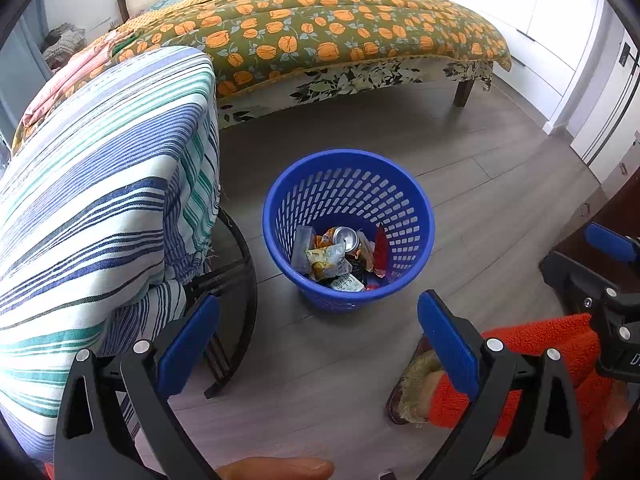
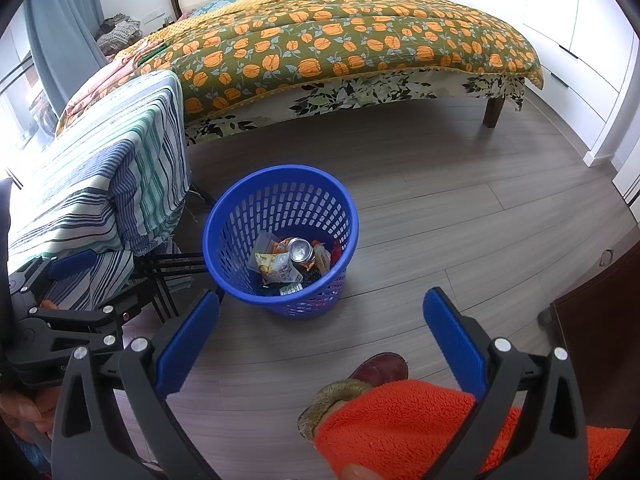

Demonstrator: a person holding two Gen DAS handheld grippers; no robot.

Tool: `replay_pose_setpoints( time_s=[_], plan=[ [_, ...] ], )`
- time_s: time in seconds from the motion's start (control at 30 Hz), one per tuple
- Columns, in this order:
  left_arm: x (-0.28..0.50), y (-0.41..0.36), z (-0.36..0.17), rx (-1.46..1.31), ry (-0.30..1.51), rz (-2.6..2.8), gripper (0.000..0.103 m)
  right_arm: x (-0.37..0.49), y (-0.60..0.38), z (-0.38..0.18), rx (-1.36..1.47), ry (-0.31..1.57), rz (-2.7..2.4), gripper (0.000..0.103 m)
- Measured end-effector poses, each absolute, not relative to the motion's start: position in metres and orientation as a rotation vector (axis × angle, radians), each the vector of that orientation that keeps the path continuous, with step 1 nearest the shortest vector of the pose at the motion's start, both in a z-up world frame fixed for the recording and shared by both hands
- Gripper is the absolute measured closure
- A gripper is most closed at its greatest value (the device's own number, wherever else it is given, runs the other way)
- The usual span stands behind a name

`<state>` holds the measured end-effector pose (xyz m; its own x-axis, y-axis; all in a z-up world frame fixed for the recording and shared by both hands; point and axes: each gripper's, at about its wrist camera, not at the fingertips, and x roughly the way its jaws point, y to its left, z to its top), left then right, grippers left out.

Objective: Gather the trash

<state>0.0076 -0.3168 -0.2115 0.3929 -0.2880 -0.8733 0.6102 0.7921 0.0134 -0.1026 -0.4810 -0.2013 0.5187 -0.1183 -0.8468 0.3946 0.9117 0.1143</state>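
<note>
blue basket on floor, both claws released

blue mesh basket (image 1: 348, 184) stands upright on the grey plank floor (image 1: 460, 152), just beside a chair draped in a striped cloth (image 1: 104, 184). from my station i read the trash lying at the bottom of it: a silver can (image 1: 346, 237) on its side, crumpled wrappers (image 1: 326, 260) around it, a red packet (image 1: 381, 252) against the inner wall.

left gripper (image 1: 318, 346): fingers spread wide, nothing between the blue pads (image 1: 188, 348). it hangs above the floor, near the basket rim and apart from it.

right gripper (image 2: 322, 344): released as well, pads empty, basket ahead and slightly left of its centre line.

an orange fleece sleeve (image 2: 400, 424) and a dark red slipper (image 2: 380, 366) sit low in the right wrist view. bed (image 2: 340, 44) with a pumpkin-print quilt runs across the far side, well apart from the basket.
</note>
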Motion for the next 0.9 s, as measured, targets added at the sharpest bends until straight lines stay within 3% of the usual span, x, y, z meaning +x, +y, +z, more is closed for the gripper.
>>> replay_pose_setpoints(
  time_s=[0.9],
  plan=[
    [0.0073,-0.3165,-0.2104,0.369,1.014,-0.584,0.005,-0.1038,-0.4881,-0.2046,0.317,0.985,-0.318,0.005]
  ],
)
